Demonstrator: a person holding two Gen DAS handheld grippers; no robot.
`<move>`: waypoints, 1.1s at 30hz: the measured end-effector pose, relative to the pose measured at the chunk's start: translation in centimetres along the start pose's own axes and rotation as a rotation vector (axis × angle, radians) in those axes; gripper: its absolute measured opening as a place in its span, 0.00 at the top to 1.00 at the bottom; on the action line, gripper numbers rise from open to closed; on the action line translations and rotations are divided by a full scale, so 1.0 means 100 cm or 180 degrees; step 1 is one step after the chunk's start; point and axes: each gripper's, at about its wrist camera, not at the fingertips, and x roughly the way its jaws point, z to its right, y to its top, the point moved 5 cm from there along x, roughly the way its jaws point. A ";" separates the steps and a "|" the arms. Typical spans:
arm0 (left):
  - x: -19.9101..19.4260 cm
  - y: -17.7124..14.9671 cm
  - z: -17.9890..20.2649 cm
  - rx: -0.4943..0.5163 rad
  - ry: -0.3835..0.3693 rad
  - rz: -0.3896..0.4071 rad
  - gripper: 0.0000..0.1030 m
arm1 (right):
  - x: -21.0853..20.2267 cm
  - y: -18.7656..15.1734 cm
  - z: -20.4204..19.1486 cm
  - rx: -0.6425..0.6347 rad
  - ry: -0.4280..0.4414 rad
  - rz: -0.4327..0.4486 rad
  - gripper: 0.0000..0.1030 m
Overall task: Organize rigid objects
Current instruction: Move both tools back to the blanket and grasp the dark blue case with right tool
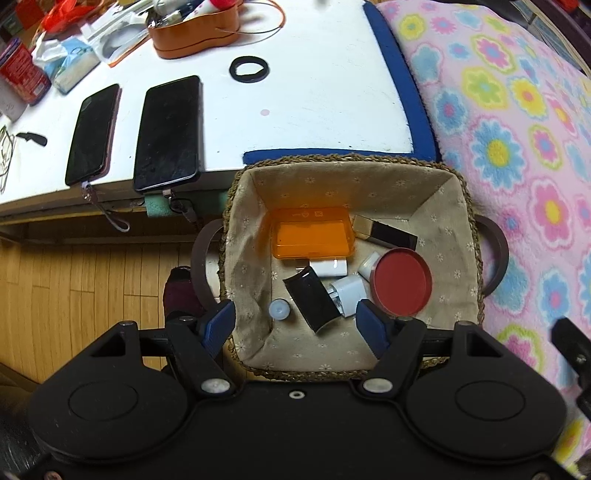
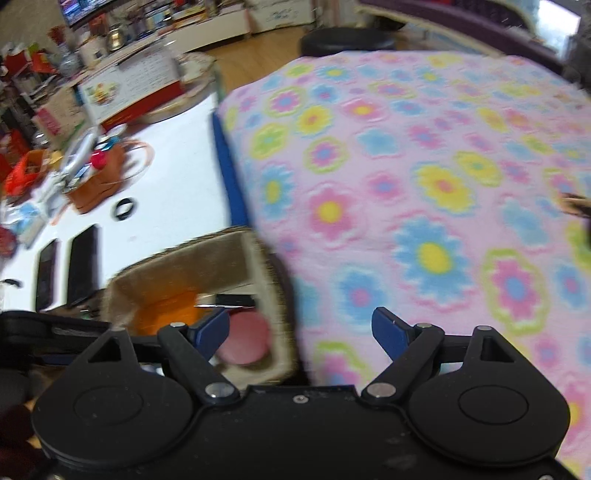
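A woven basket with a beige cloth lining sits between the white table and a flowered blanket. It holds an orange plastic box, a red round lid, a black curved case, a white adapter, a gold-and-black tube and a small pale cap. My left gripper hangs open above the basket's near side, nothing between its pads. My right gripper is open and bare over the basket's right rim and the blanket; this view is blurred.
On the white table lie two dark phones, a black ring, an orange leather holder, a red can and a tissue pack. The flowered blanket covers the right side. Wooden floor shows at the left.
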 end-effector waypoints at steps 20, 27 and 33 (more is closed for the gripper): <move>-0.018 -0.017 0.064 0.0873 0.0061 0.0270 0.24 | -0.033 -0.009 0.256 0.0513 -0.1268 0.0653 0.09; -0.019 -0.024 0.082 0.1073 0.0004 0.0230 0.23 | -0.015 0.033 0.303 -0.0249 -0.0843 0.0535 0.08; -0.021 -0.031 0.097 0.1267 -0.0005 0.0245 0.23 | 0.019 0.045 0.307 -0.0709 -0.0522 0.0328 0.09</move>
